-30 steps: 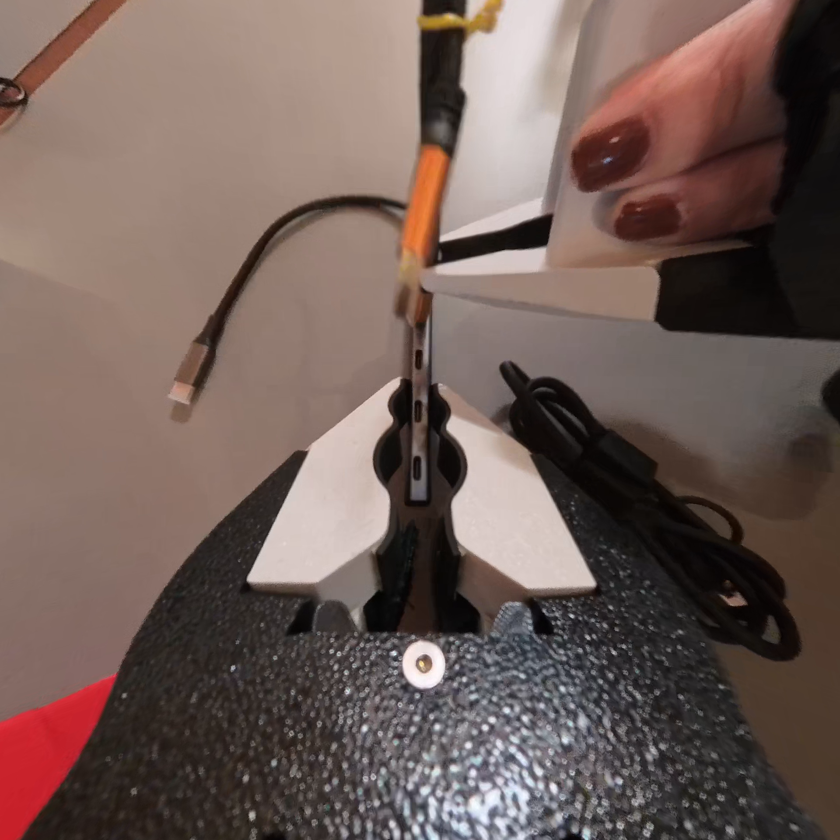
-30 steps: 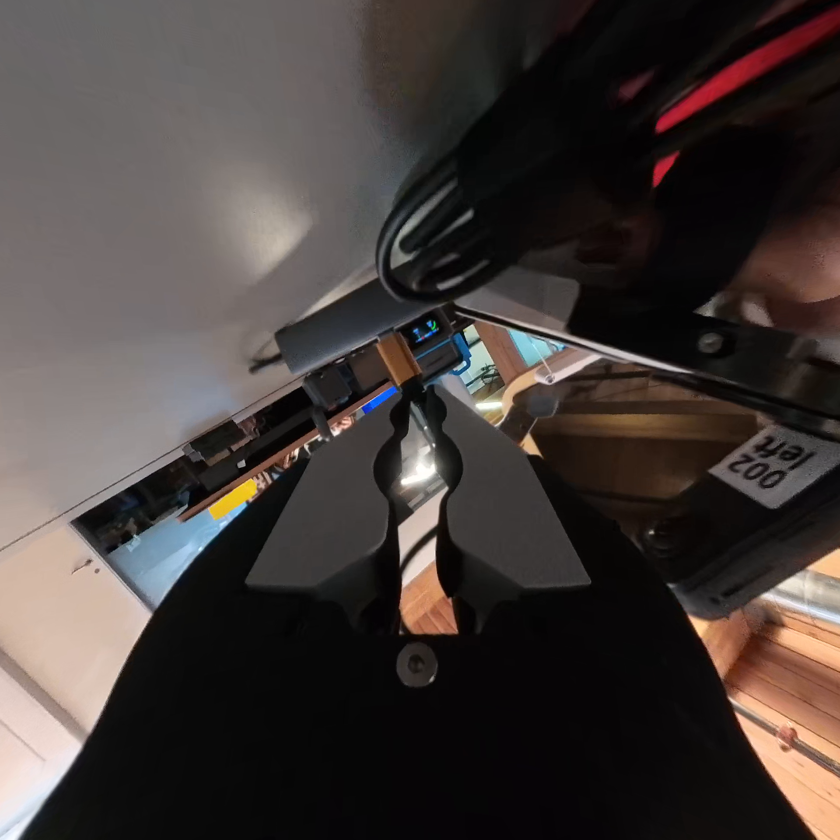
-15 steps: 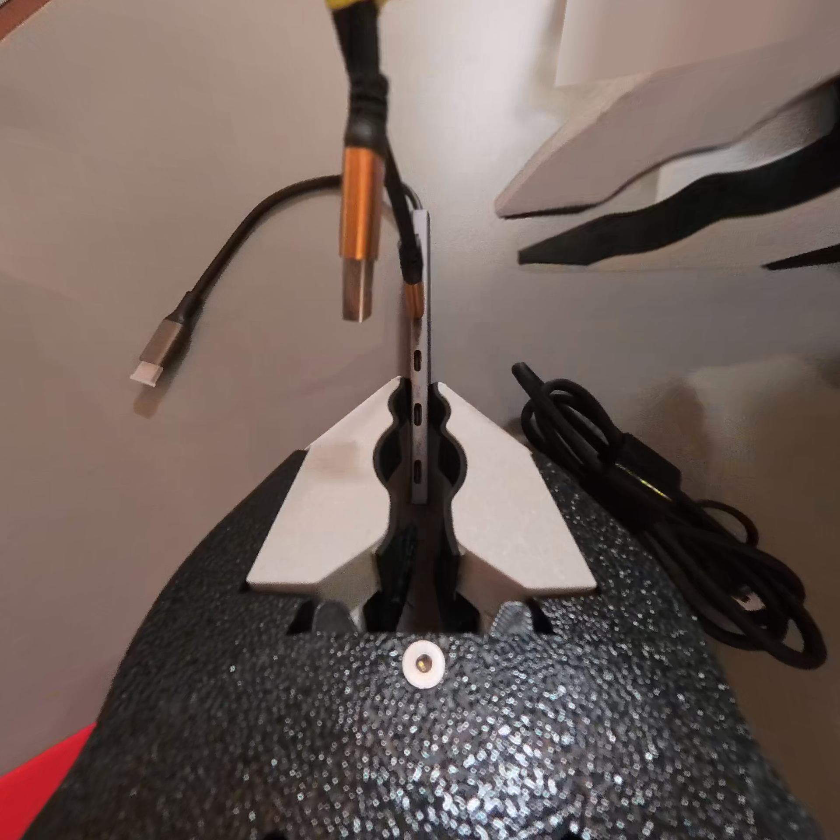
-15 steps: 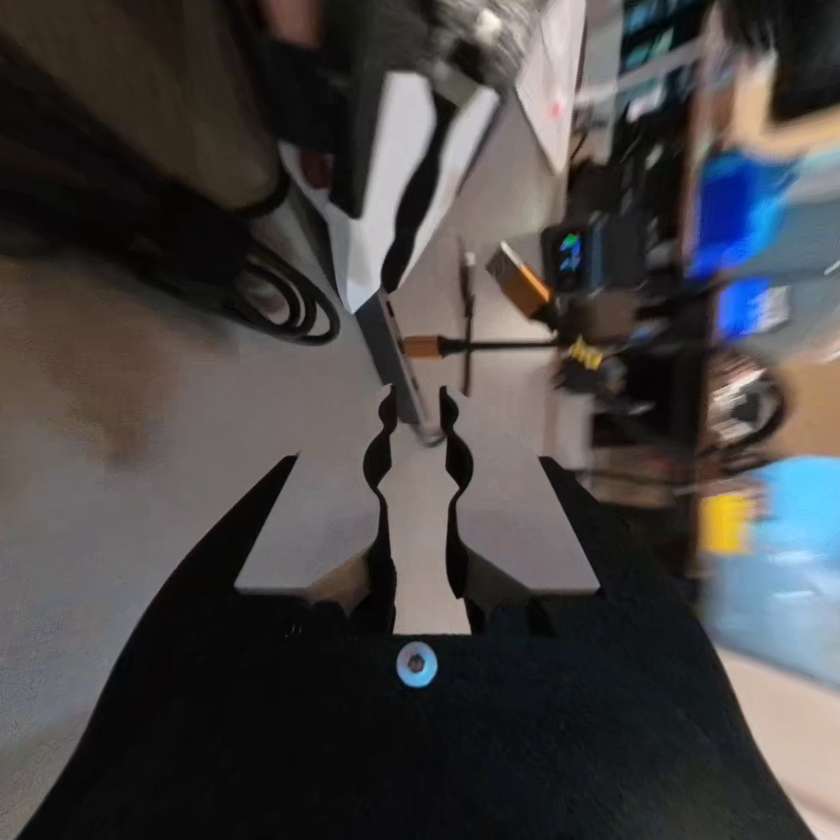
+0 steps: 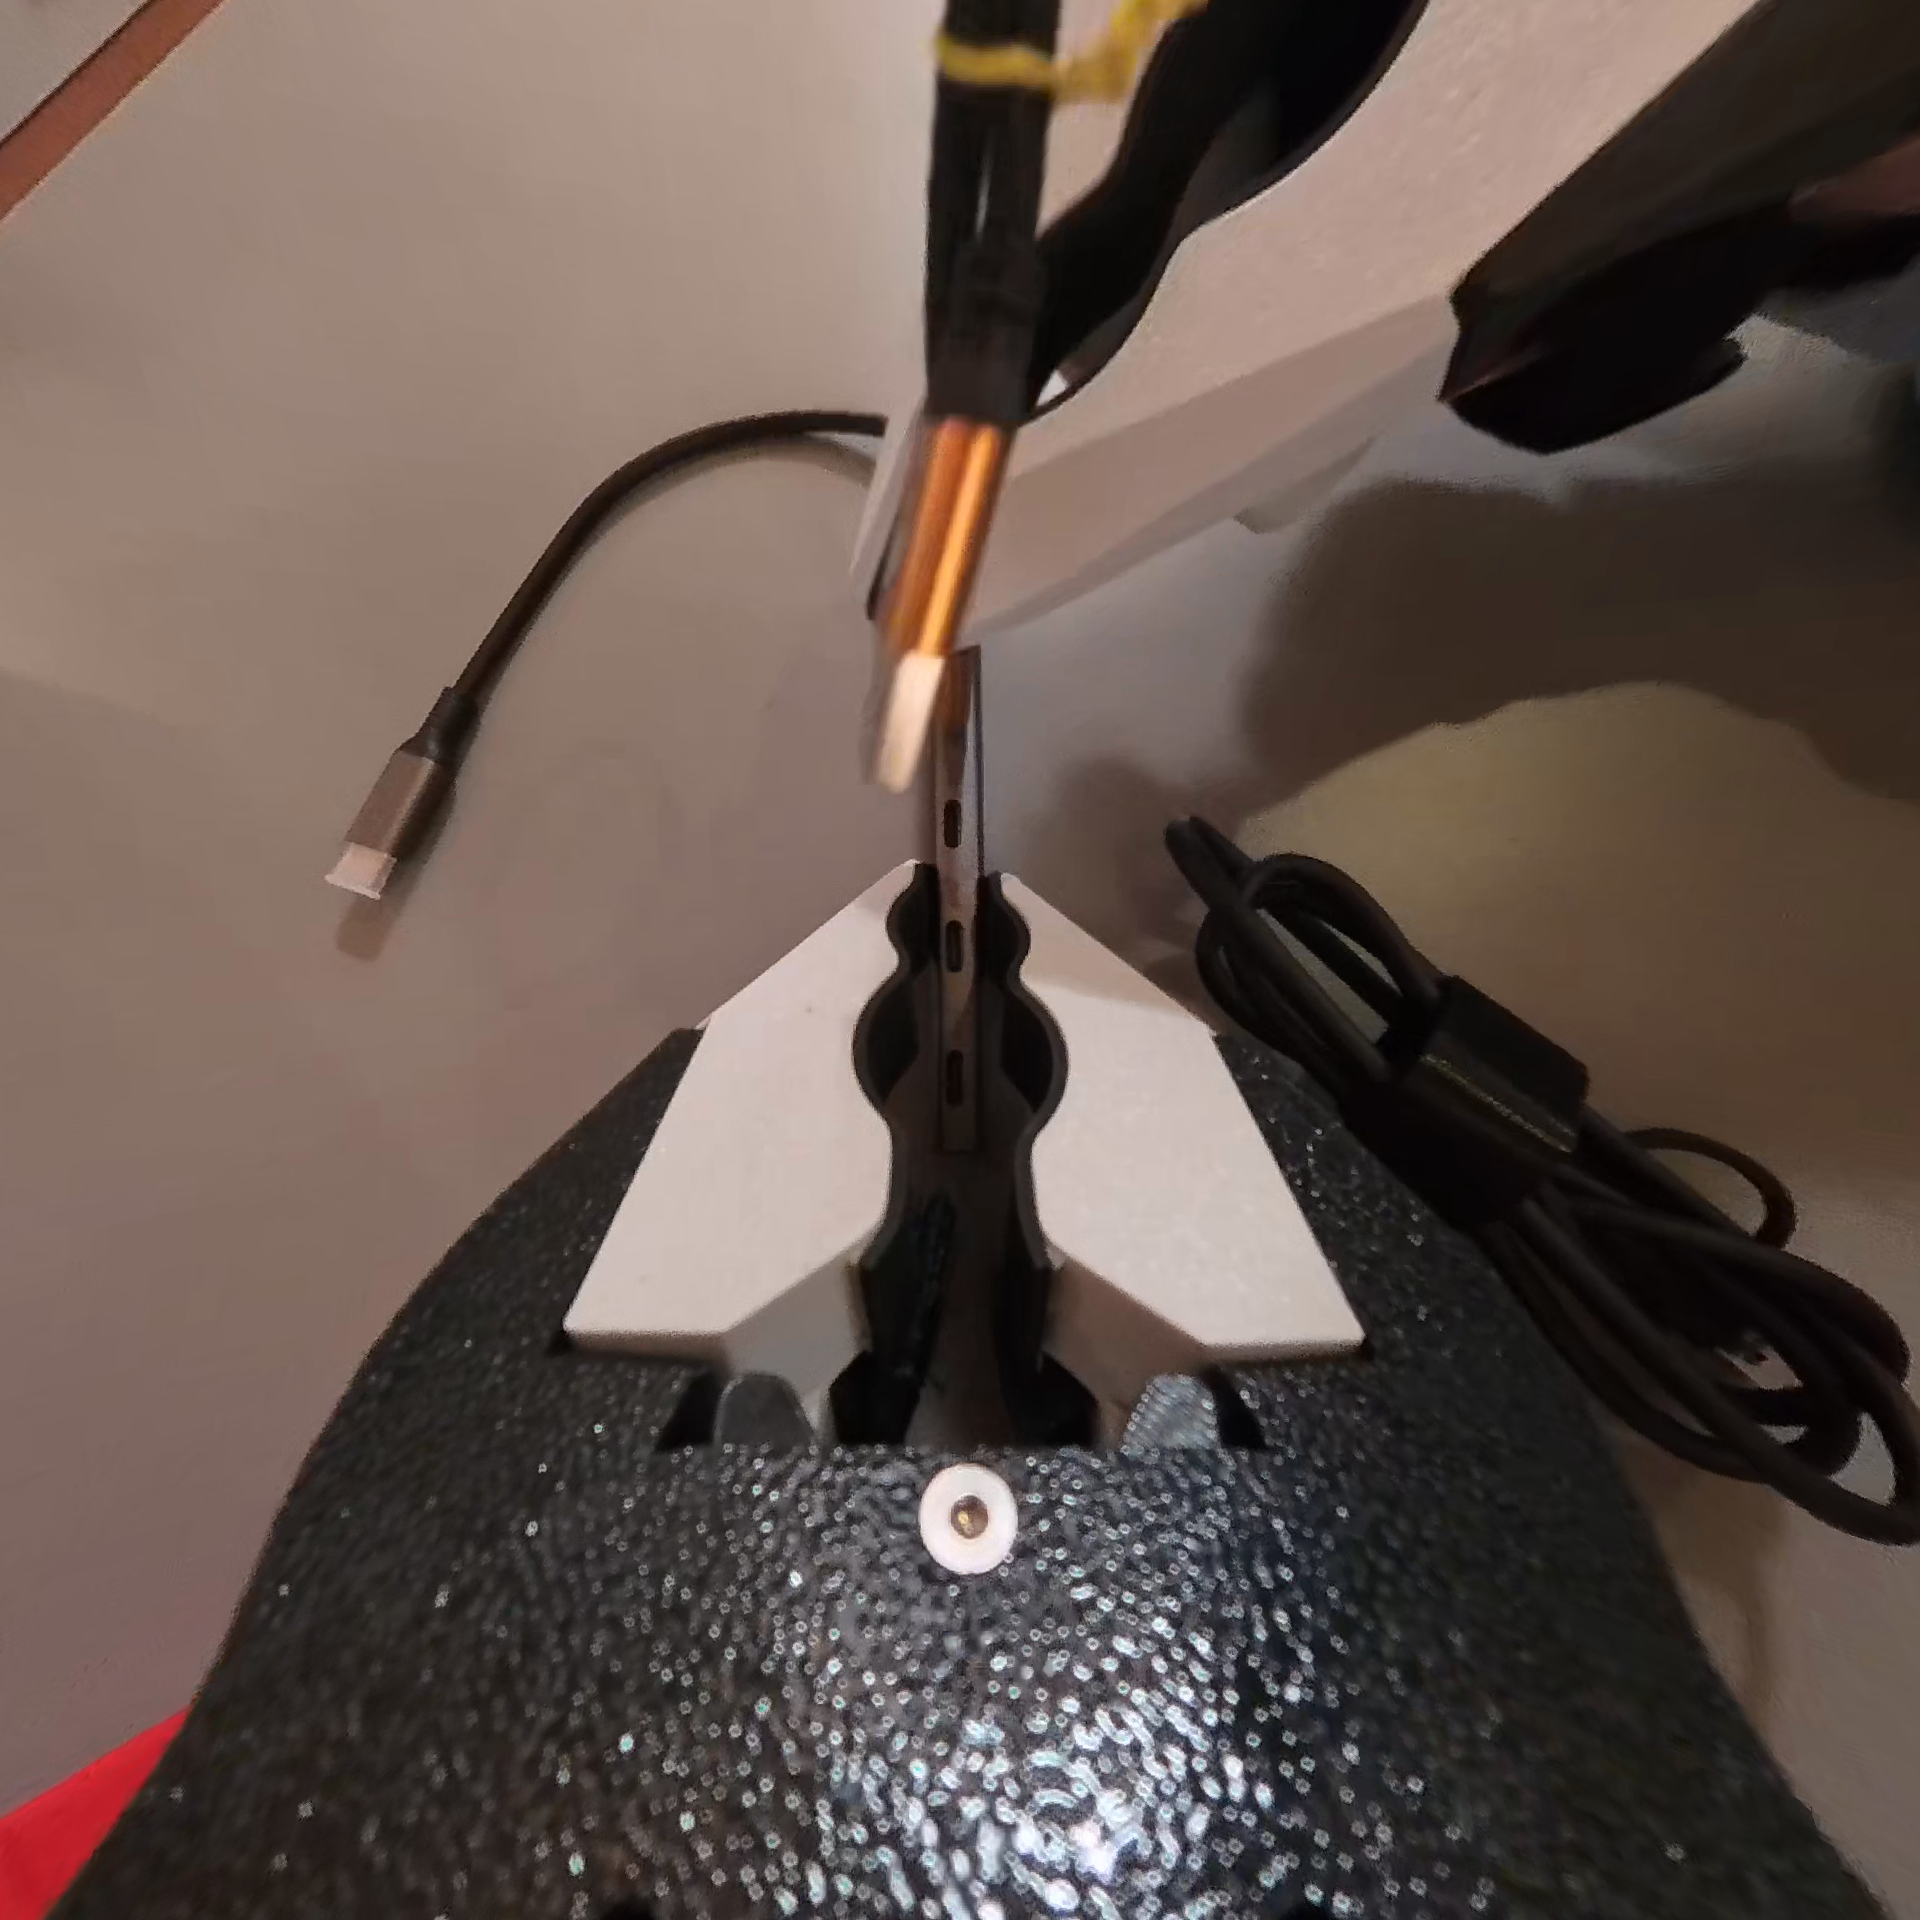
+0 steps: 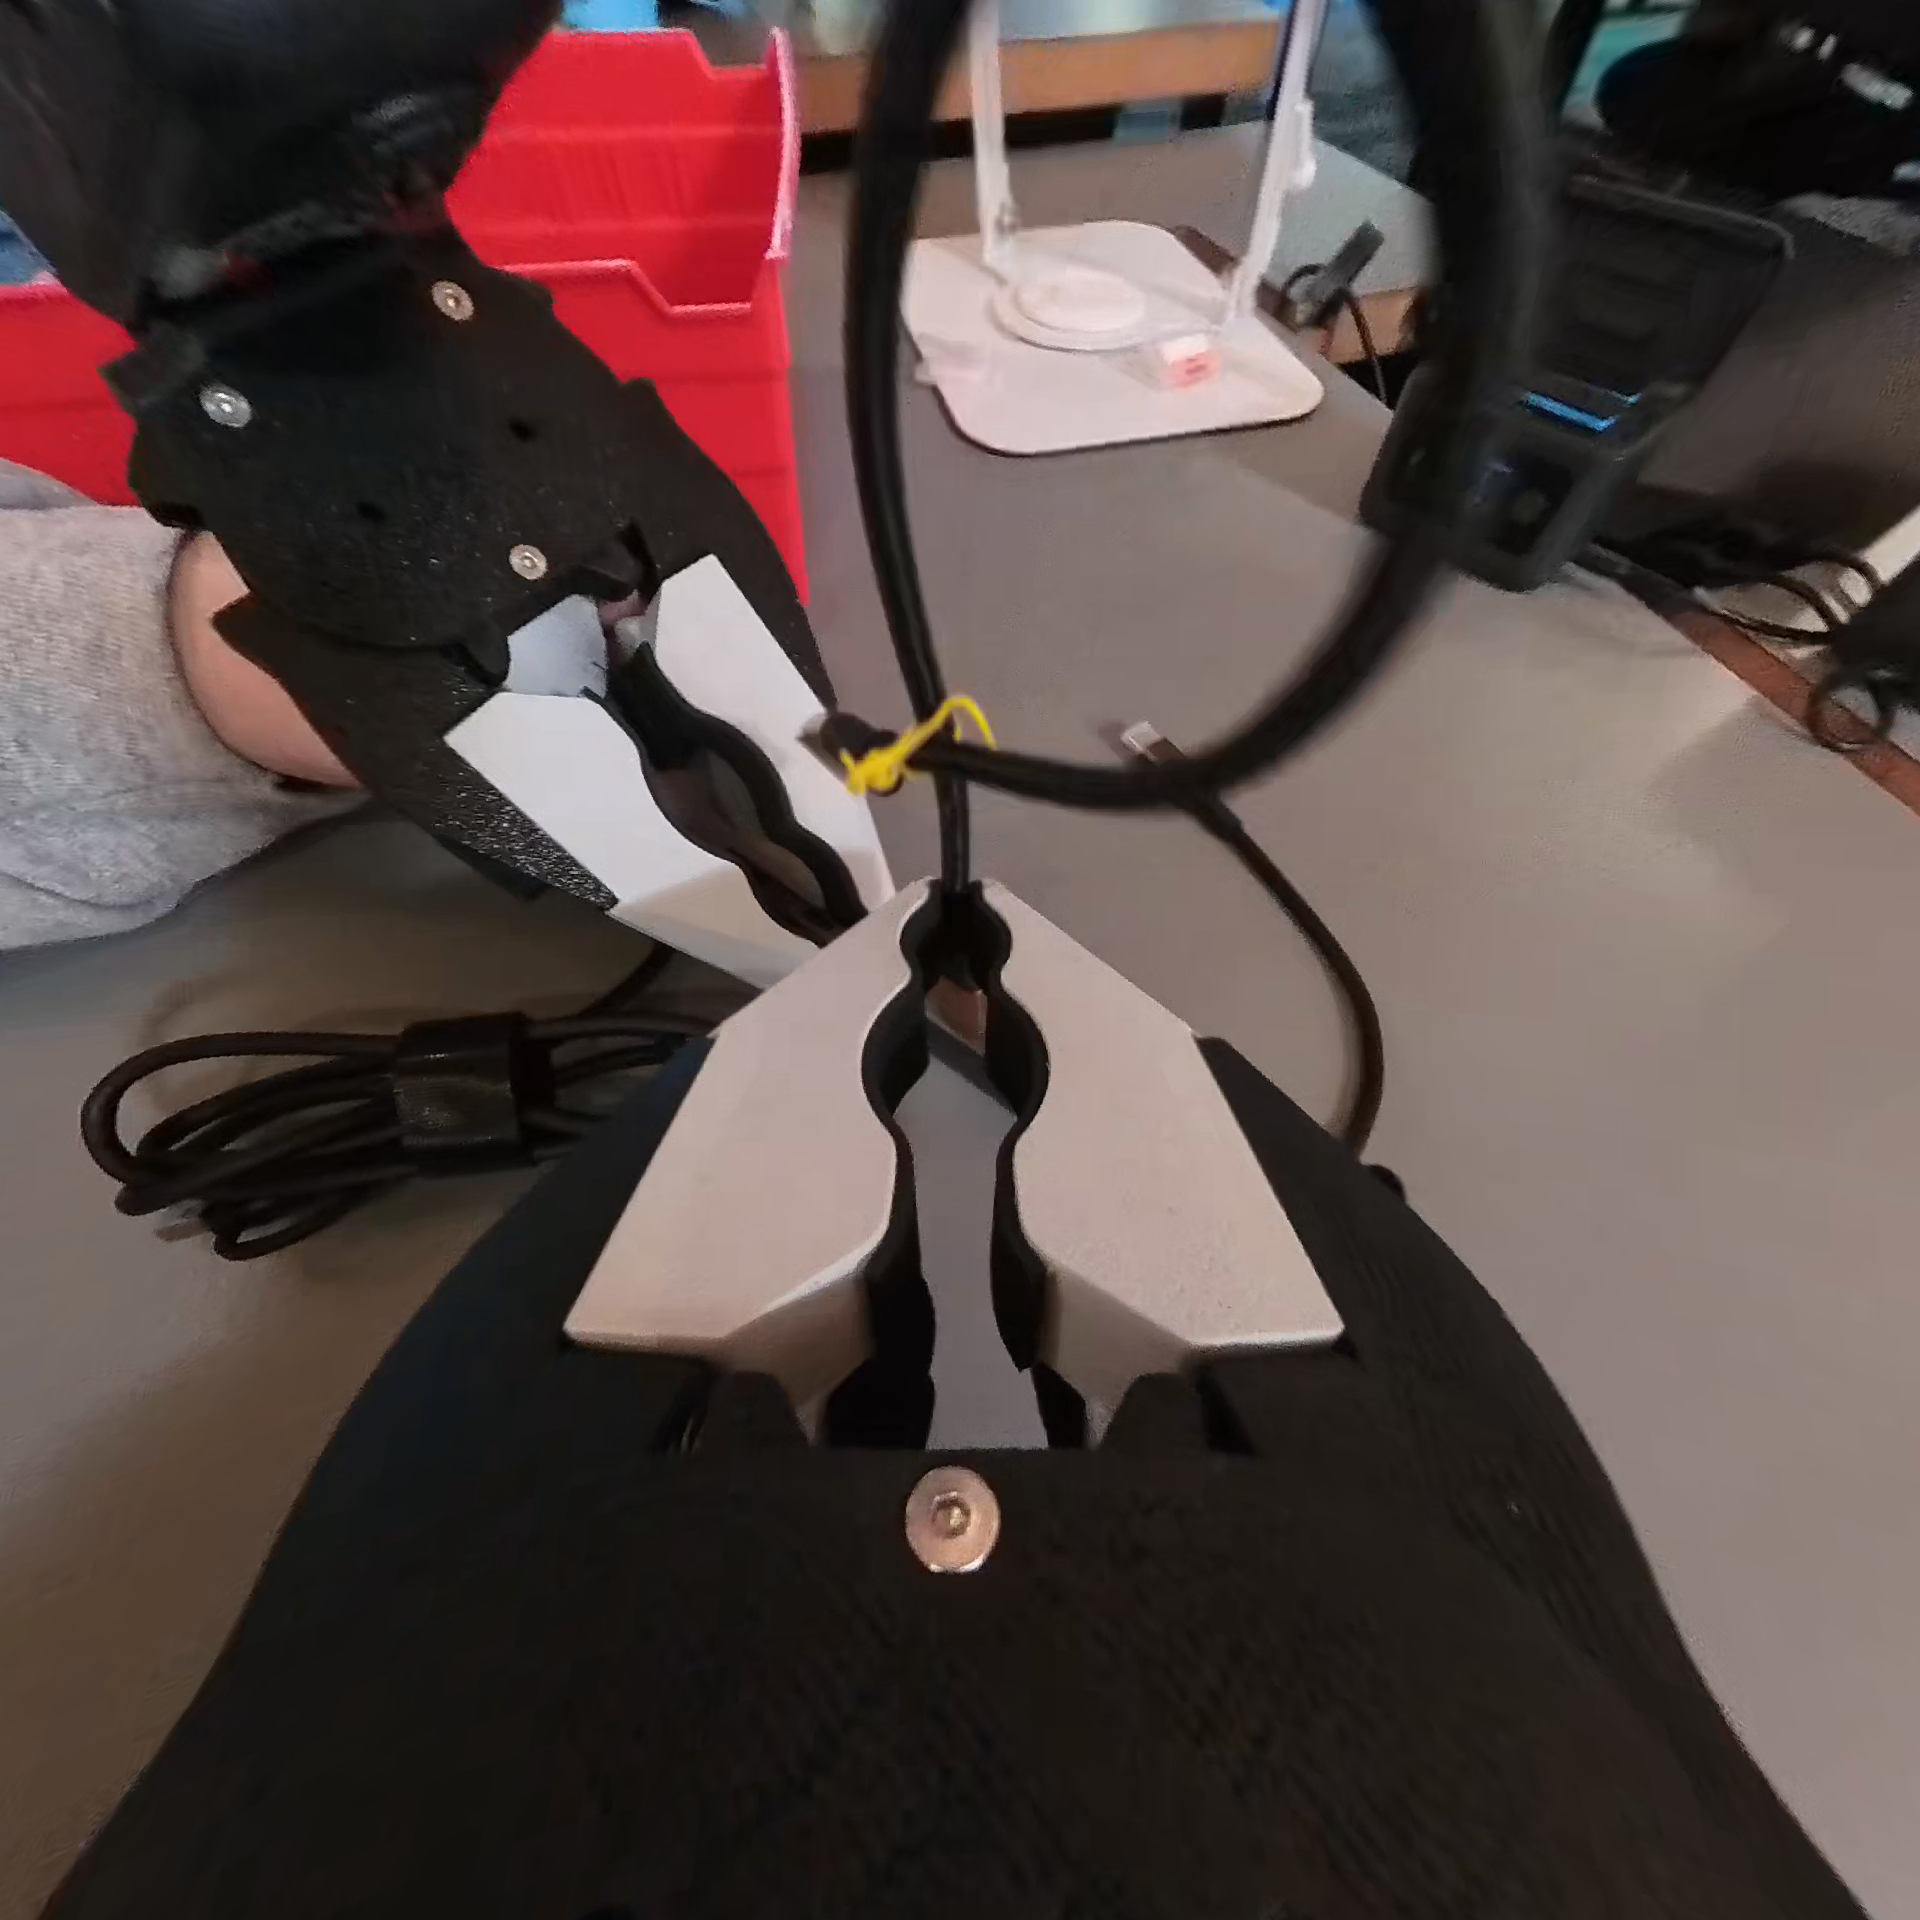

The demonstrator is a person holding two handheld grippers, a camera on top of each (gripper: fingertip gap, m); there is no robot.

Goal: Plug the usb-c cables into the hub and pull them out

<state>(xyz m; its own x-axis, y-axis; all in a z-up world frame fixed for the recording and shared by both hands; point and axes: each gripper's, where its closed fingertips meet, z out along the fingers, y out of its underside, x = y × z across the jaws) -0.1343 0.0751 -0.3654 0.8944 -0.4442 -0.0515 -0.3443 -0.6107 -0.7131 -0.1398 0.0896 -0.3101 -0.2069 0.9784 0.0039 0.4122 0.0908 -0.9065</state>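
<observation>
Clamping the slim grey hub [image 5: 961, 935] edge-up between its white fingers, the left gripper [image 5: 958, 883] stands closed on it, the row of ports facing the camera. The right gripper [image 6: 954, 902] is closed on a black cable [image 6: 951, 831] at its fingertips. The orange-collared plug [image 5: 940, 540] hangs tilted, its metal tip just beside the hub's far end; whether they touch cannot be told. A yellow tie [image 6: 904, 753] binds the cables. A loose grey-tipped cable [image 5: 405, 790] lies left on the grey table [image 5: 260, 468]; a bundled black cable [image 5: 1558, 1195] lies right.
</observation>
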